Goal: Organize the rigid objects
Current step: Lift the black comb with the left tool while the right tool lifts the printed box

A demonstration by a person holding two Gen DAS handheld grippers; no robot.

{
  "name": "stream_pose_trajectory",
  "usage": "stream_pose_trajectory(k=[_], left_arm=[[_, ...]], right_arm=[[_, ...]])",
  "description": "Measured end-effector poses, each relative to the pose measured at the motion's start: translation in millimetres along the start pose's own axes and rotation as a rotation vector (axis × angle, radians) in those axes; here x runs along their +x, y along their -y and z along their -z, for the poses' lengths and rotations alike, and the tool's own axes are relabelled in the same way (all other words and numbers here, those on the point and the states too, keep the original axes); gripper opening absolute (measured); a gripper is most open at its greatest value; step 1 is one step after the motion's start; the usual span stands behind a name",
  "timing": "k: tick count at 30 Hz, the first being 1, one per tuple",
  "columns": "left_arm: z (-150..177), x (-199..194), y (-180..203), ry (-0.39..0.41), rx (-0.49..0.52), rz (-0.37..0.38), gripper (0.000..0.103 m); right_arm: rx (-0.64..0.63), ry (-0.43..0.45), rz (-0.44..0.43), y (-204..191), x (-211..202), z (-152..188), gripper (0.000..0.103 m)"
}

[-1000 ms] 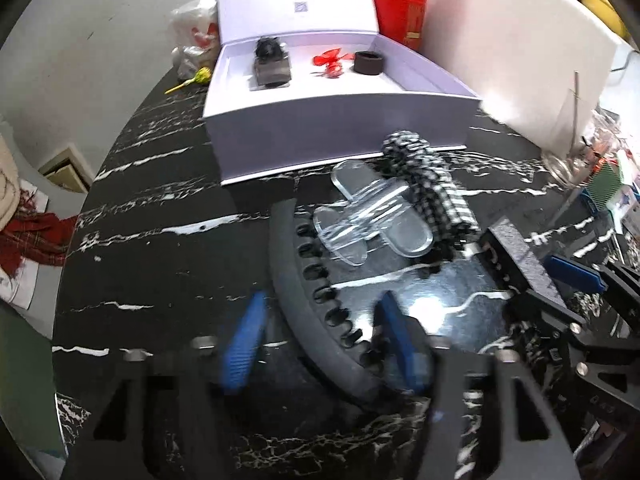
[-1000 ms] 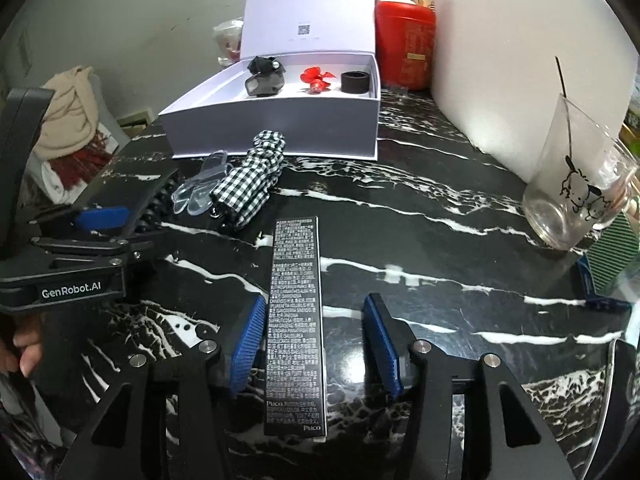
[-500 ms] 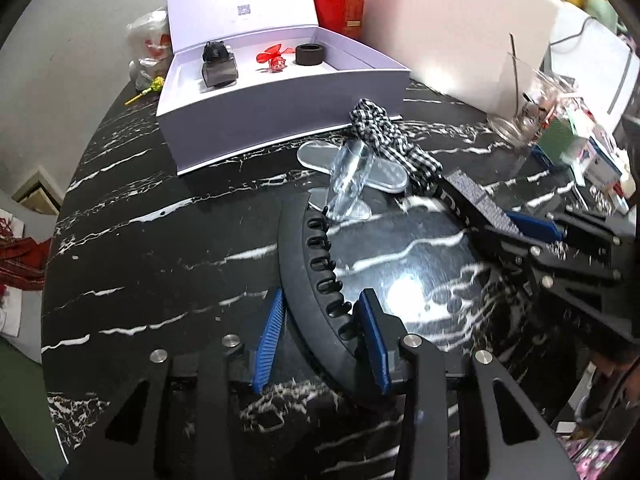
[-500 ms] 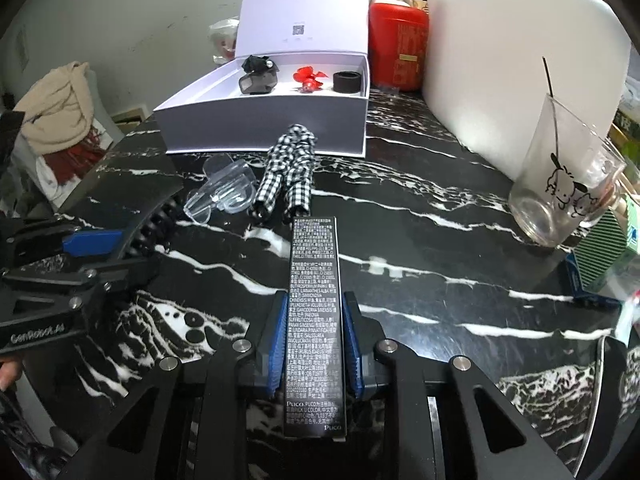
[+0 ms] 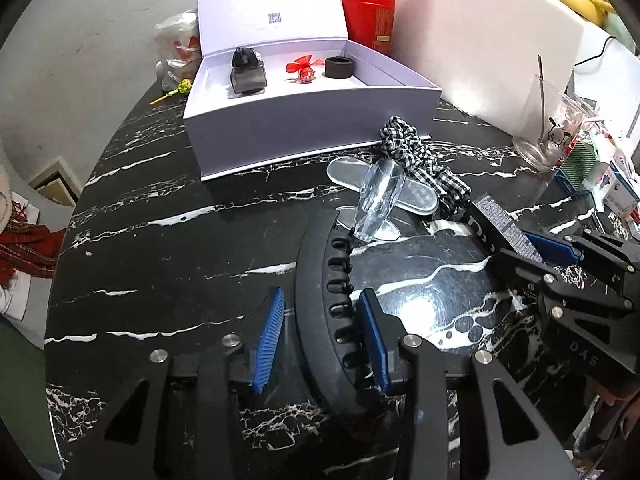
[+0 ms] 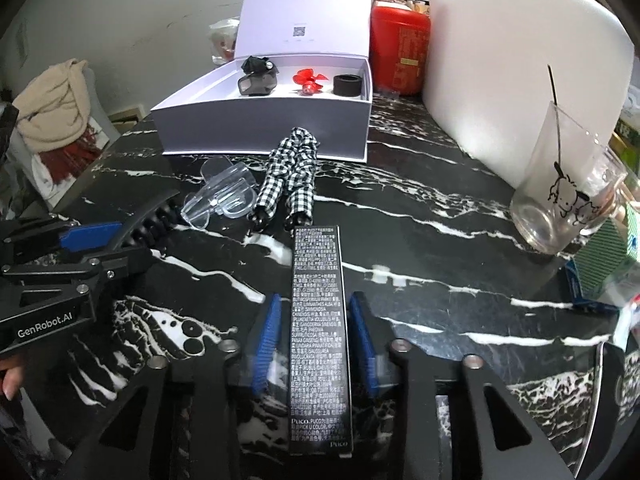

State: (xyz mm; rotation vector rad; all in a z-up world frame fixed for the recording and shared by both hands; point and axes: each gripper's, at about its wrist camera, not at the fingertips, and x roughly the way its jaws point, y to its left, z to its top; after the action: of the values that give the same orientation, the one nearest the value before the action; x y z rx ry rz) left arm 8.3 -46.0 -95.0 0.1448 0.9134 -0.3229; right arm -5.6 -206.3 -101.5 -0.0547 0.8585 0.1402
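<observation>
A black toothed headband (image 5: 316, 280) lies curved on the black marble table (image 5: 180, 248). My left gripper (image 5: 320, 336) straddles its near end. The jaws are closing; the right pad touches the band and a thin gap shows at the left pad. My right gripper (image 6: 314, 340) is shut on a long black printed box (image 6: 320, 320) that points away from me. Each gripper also shows in the other view: the left gripper (image 6: 90, 236) and the right gripper (image 5: 552, 248) with the box (image 5: 504, 228). An open white box (image 5: 312, 120) stands behind.
Clear plastic clips (image 5: 380, 196) and a checked fabric band (image 5: 420, 160) lie between the headband and the white box. Inside it are a black clip (image 5: 248, 72), a red piece (image 5: 302, 68) and a black ring (image 5: 338, 67). A glass (image 6: 568, 192), red canister (image 6: 400, 52) and white board (image 6: 520, 60) stand right.
The right gripper's pads have come in from wide apart onto the black box. The left jaws have narrowed around the headband, and the left view has shifted a little.
</observation>
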Motion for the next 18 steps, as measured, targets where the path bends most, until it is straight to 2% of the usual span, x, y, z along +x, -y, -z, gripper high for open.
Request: stream_pose_trajectory(k=[11,18], left_arm=[[-2,-2,-3,-0.023,-0.053,0.036,0.03],[2,-15,-5,-0.003,-0.076,0.045,0.03]], right_arm=[[0.024,0.008,-0.032,4,-7,0,0.025],[0.019,0.013,-0.037,1,-15,0,0.025]])
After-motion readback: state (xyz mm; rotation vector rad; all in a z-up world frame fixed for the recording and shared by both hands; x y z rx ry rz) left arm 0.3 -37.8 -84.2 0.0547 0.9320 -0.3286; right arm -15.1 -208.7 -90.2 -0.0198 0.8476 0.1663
